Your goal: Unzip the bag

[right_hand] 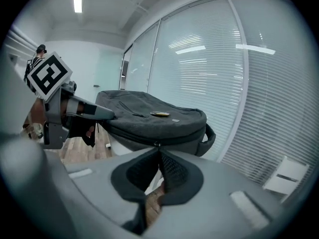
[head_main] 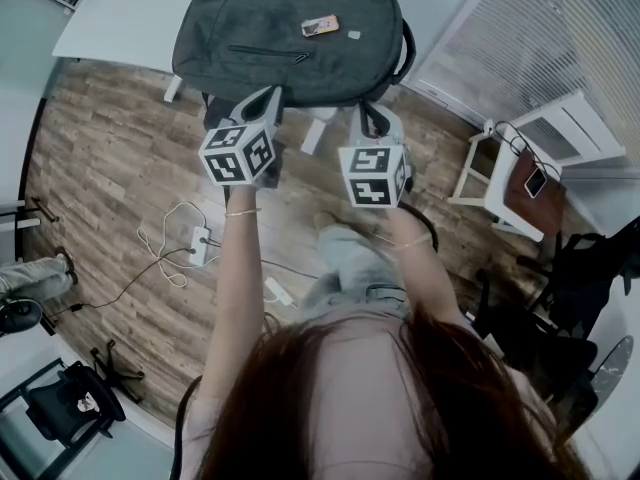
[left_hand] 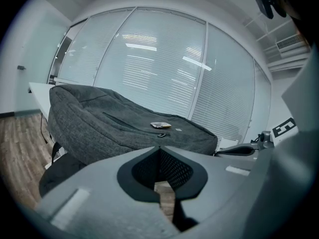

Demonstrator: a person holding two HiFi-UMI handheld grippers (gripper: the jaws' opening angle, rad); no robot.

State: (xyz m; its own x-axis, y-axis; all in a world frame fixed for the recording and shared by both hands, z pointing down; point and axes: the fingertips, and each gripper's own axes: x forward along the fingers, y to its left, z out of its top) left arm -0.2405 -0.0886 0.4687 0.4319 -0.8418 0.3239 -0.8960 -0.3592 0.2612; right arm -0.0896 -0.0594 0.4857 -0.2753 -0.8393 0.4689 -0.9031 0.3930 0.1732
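1. Head view: the bag [head_main: 290, 33] is recorded lying flat on the table [head_main: 110, 28], just ahead of the left gripper [head_main: 265, 108] and right gripper [head_main: 368, 118].
2. Left gripper view: jaws shut, nothing held. If not opened first, the zip would merely be nudged.
3. Right gripper view: jaws likewise shut and empty. The bag's near edge lies directly ahead (apparently overhanging), so unbraced it could be dragged off.

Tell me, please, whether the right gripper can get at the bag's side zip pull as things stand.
Probably yes: the right gripper points straight at the zip pull on the bag's near side, and nothing lies between them. Its fingers are shut, so they must open first.
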